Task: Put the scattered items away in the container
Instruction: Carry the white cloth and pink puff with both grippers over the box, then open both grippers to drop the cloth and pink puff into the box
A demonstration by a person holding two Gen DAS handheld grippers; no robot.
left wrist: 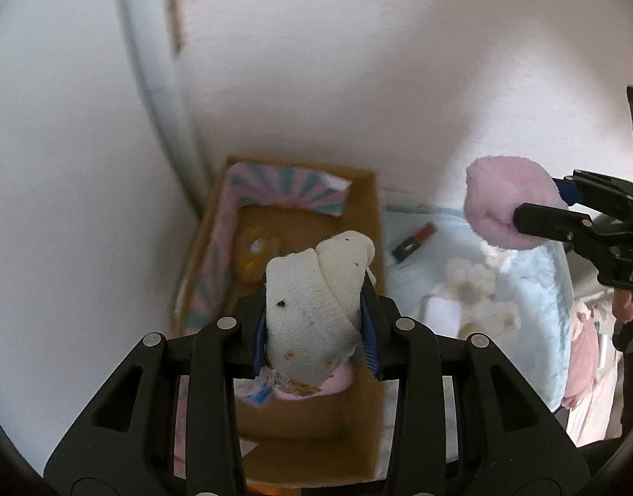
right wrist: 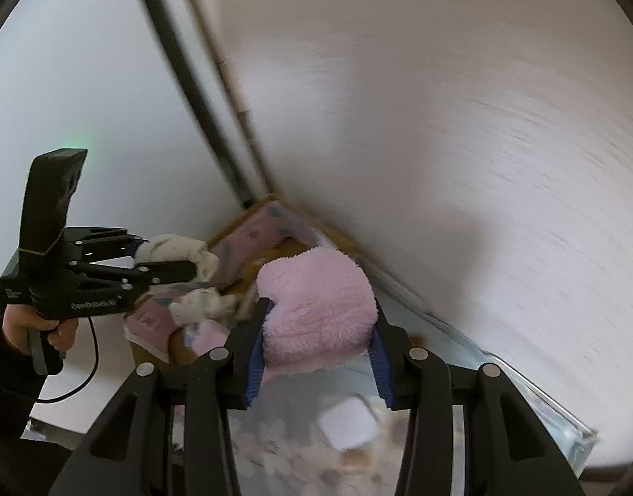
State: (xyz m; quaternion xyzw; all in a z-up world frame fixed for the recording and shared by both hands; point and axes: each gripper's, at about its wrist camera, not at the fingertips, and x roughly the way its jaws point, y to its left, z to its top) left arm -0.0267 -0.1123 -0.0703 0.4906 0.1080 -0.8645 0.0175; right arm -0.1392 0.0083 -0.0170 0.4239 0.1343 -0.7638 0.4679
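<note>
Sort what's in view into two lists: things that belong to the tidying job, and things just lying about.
Job: white sock bundle in left gripper; pink fluffy bundle in right gripper; cardboard box.

Lying about: blue floral bedding, small dark and red item on it.

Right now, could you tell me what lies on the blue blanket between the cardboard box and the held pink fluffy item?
In the left wrist view, a small black-and-red object, too blurred to identify, lies on the blue blanket between the cardboard box and the pink fluffy item.

Cream sock (left wrist: 312, 310); pink fluffy sock (right wrist: 316, 310); brown box (left wrist: 364, 223).
</note>
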